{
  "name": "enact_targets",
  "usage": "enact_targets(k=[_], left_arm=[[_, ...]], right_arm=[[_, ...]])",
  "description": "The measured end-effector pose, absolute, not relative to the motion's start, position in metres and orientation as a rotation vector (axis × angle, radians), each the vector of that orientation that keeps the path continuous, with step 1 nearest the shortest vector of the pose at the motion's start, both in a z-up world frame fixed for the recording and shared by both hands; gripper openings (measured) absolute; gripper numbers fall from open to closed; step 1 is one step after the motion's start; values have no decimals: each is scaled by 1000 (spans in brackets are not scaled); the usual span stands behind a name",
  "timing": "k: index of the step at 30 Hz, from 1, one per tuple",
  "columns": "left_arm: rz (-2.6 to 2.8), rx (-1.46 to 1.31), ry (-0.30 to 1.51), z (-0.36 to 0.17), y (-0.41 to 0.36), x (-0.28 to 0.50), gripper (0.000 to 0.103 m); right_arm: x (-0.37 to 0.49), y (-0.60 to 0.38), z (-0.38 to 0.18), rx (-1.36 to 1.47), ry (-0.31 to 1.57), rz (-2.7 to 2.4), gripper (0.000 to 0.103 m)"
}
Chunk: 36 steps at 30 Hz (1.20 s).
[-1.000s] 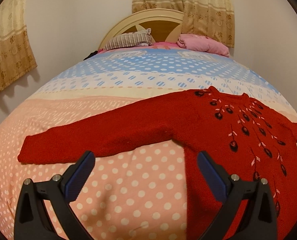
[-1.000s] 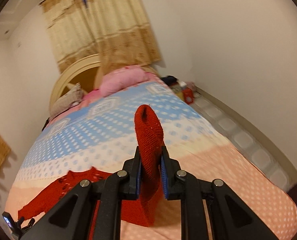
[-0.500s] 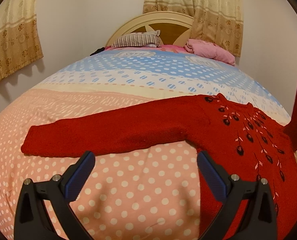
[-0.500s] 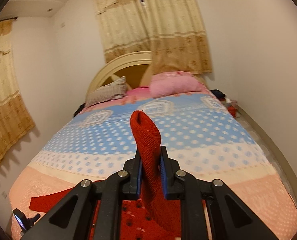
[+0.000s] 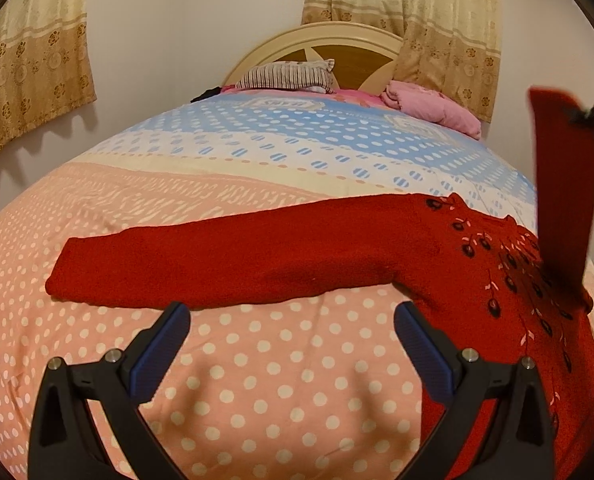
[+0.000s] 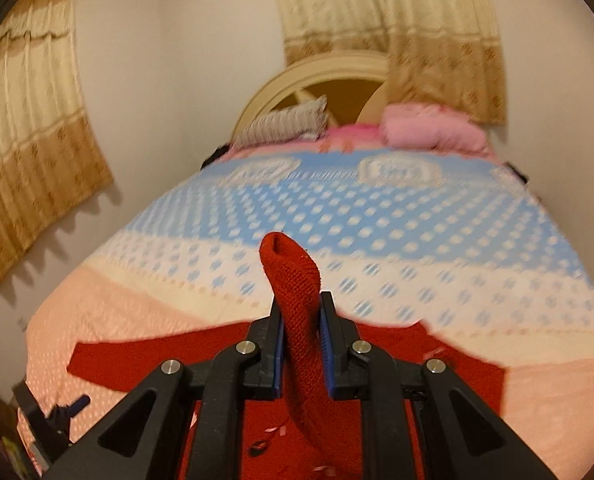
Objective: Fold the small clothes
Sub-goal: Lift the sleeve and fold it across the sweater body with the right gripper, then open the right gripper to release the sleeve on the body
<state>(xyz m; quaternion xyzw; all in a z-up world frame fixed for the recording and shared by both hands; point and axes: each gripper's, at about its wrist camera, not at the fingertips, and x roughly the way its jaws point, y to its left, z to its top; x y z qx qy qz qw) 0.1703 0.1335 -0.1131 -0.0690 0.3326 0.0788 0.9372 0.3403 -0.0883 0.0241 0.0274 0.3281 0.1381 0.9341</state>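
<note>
One sleeve (image 6: 297, 320) of the red sweater (image 5: 497, 280) is clamped in the right gripper (image 6: 301, 344), raised above the body. Its other sleeve (image 5: 217, 268) lies flat on the bed (image 5: 257, 380), long axis nine-to-three, at twelve o'clock just beyond the wide-open, empty left gripper (image 5: 293, 344).

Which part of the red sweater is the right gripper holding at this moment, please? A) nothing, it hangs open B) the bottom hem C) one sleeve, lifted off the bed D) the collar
C: in the right wrist view the right gripper is shut on a sleeve of the red sweater, and the left wrist view shows it raised above the bed.
</note>
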Motion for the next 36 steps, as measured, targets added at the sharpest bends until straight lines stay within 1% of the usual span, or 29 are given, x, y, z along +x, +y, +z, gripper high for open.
enact_targets(k=[4, 6, 7, 8, 9, 10, 12, 15, 18, 22, 26, 29, 31, 33, 34, 35, 36], left_arm=[[164, -135, 690, -118, 134, 172, 103], [170, -128, 695, -120, 133, 172, 103], [170, -126, 697, -122, 133, 173, 103], [168, -125, 700, -122, 134, 173, 103], [168, -124, 701, -123, 134, 173, 103], [171, -121, 700, -124, 134, 173, 103], [179, -121, 695, -124, 136, 173, 103], [174, -135, 697, -126, 139, 173, 103], [181, -127, 700, -127, 139, 173, 103], [187, -135, 689, -123, 140, 171, 103], [193, -127, 689, -123, 139, 170, 103], [197, -124, 696, -124, 138, 169, 103], [211, -112, 699, -124, 139, 168, 103], [226, -107, 697, -124, 142, 166, 103], [238, -106, 696, -124, 145, 165, 103], [251, -108, 697, -124, 149, 165, 103], [261, -117, 698, -124, 154, 164, 103]], right_arm=[[351, -57, -39, 49, 752, 330, 15], [359, -43, -79, 96, 816, 393, 16], [363, -38, -98, 117, 867, 423, 29], [366, -35, -112, 130, 913, 442, 55], [366, -33, -125, 151, 956, 457, 66], [363, -35, -132, 196, 974, 482, 70], [357, -41, -130, 243, 961, 517, 70], [344, -64, -109, 195, 899, 454, 70], [330, -103, -88, 160, 845, 323, 70], [314, -170, -78, 201, 839, 210, 71], [301, -231, -90, 262, 875, 87, 71], [310, -253, -113, 266, 961, 50, 71], [317, -252, -128, 284, 1001, 58, 71], [322, -235, -151, 290, 1101, 144, 72], [324, -223, -156, 225, 1119, 143, 75], [323, -208, -156, 116, 1111, 122, 75], [323, -198, -155, 76, 1117, 130, 75]])
